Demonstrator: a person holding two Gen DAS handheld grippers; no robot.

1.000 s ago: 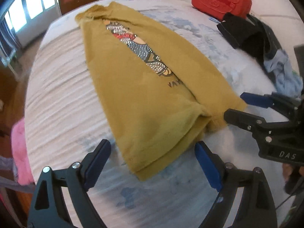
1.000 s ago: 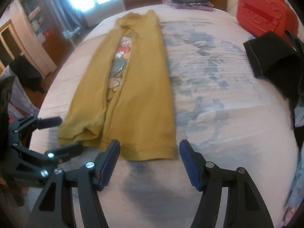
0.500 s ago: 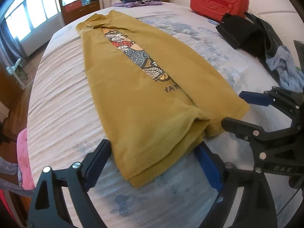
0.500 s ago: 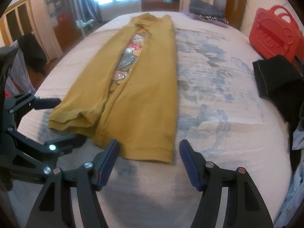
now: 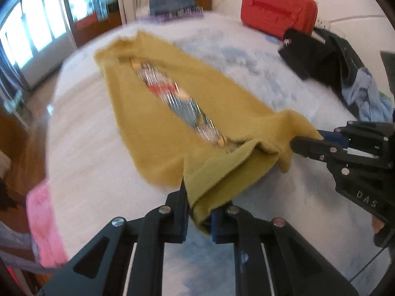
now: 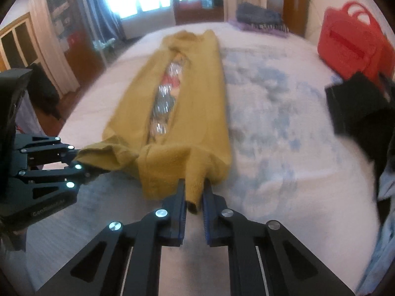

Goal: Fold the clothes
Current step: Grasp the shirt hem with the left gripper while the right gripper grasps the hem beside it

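We find both grippers pinching the near hem of the shirt, one at each corner. The left gripper has its fingers pressed onto a thick bunch of cloth, several layers deep. The right gripper holds a narrower tuck of hem between its pads.

Risks, in our judgement:
- The right grip looks shallow — only a thin fold sits between the fingers, and it could slip out once the hem is carried forward.
- The two side panels are folded in over the middle. If the corners are lifted unevenly or pulled apart, those panels may fall open and the lengthwise fold is lost.
- If the hands draw together, the slack between them — already sagging and wrinkled — will bunch and leave a crooked crease.
- Dragging low across the bed could shift the collar end.

Condition of the shirt: mustard yellow, soft knit, lying lengthwise on the bed with its collar end away from us. A strip of shiny print shows through the gap between the folded-in sides. The far part lies flat; the near end is raised off the bed and rumpled. Both views are blurred, so finer detail we cannot tell.
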